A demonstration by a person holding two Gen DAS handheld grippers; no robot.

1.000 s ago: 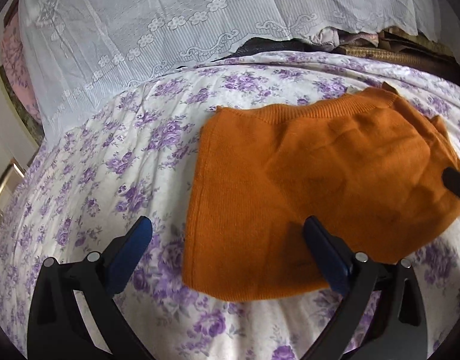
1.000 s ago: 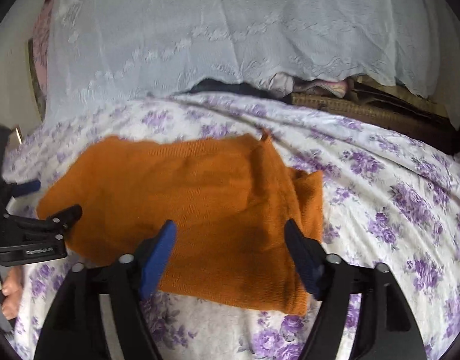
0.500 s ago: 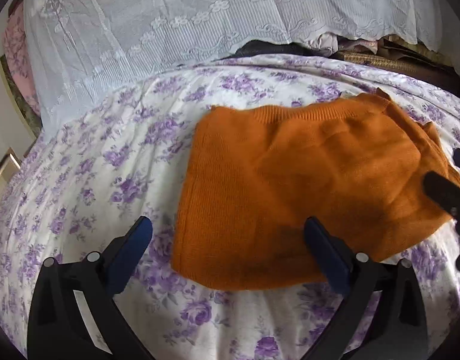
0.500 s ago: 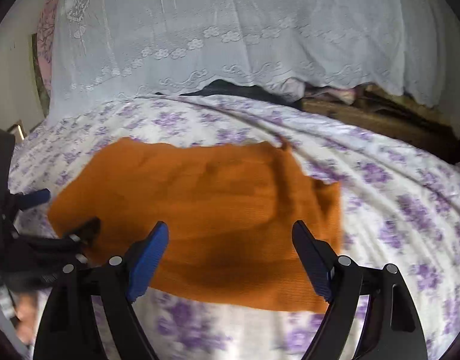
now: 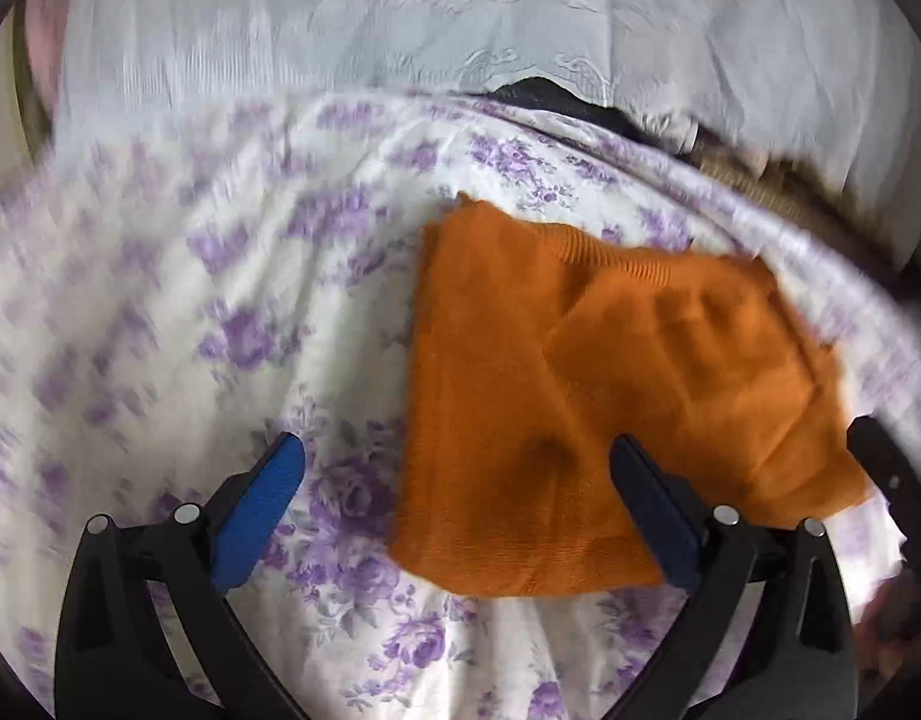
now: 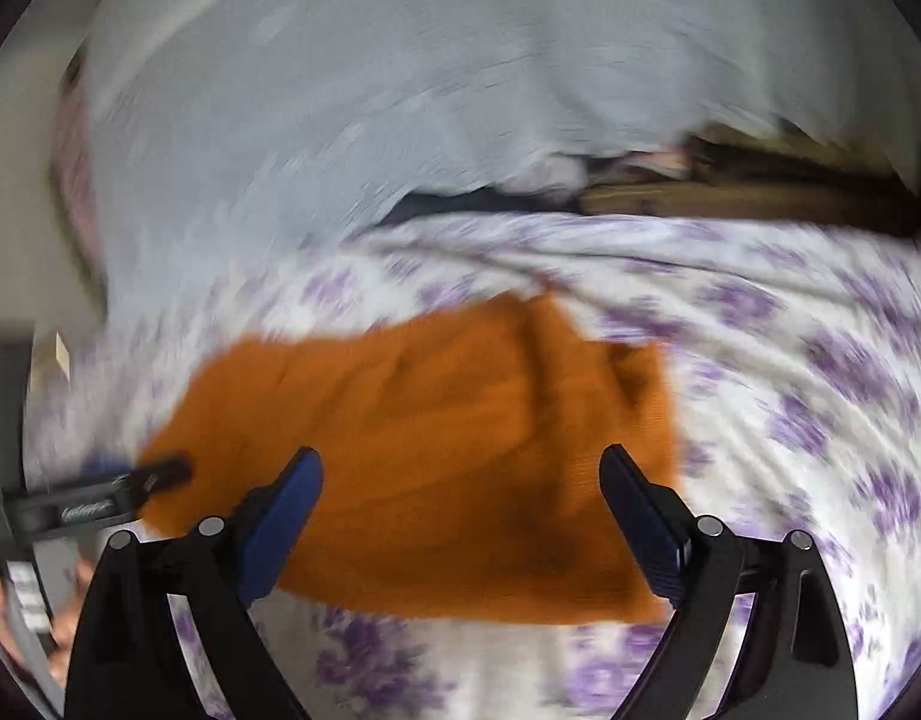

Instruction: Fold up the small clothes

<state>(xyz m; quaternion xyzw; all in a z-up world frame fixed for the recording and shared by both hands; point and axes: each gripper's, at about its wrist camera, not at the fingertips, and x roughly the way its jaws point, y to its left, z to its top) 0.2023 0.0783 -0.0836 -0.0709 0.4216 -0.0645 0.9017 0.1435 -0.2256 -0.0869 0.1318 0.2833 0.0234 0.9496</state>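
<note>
- The orange knit (image 5: 580, 396) is lying folded on the floral sheet (image 5: 190, 312).
- Left gripper (image 5: 454, 504) is standing spread, empty.
- Right gripper (image 6: 460, 516), jaws just widening, is gripping nothing.
- Likely between folds; next, pinching an edge.

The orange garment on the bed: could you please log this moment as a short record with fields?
garment: orange knit garment, folded, lying flat
surface: floral bedsheet, white with purple flowers
left gripper: open, nothing held; its right finger is over the garment's near edge
right gripper: open, jaws have just been opening, above the garment, nothing gripped
background: white lace cloth
image quality: both views motion-blurred
</note>
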